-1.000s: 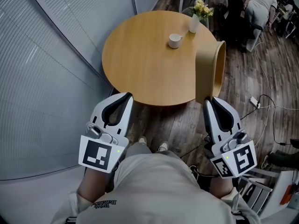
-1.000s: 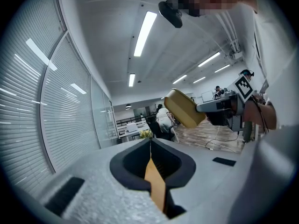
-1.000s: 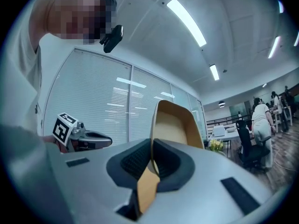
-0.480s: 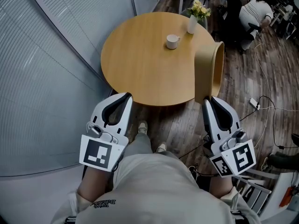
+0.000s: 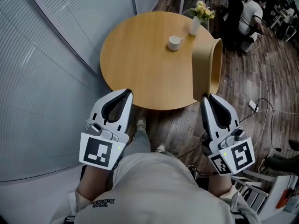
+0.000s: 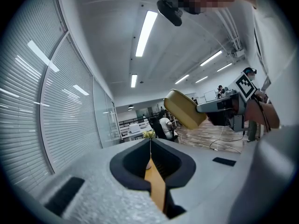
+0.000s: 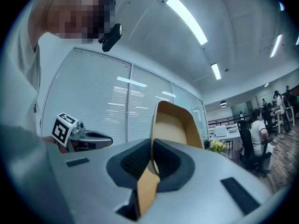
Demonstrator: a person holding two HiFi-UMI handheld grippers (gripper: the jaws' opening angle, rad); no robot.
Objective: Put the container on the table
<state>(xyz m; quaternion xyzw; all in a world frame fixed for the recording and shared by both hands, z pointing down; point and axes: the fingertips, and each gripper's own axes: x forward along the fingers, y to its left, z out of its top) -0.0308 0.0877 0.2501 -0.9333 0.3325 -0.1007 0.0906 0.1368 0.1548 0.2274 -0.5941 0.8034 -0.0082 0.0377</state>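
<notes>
Container (image 5: 207, 64) gripped by wall in right claw (image 5: 204, 99) at table (image 5: 140, 55) edge; left claw (image 5: 128, 94) pressed together, empty, level alongside

An office with a wall of grey blinds (image 5: 42, 78), a dark wood-plank floor (image 5: 238, 92) strewn with cables (image 5: 252, 105), a round wooden desk (image 5: 140, 64), and long ceiling strip lights (image 6: 145, 29).

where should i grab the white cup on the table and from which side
Probably pinch its rim wall from above, one jaw inside: the cup stands upright, mouth open. Come from the left, since the vase stands close on its right.
</notes>
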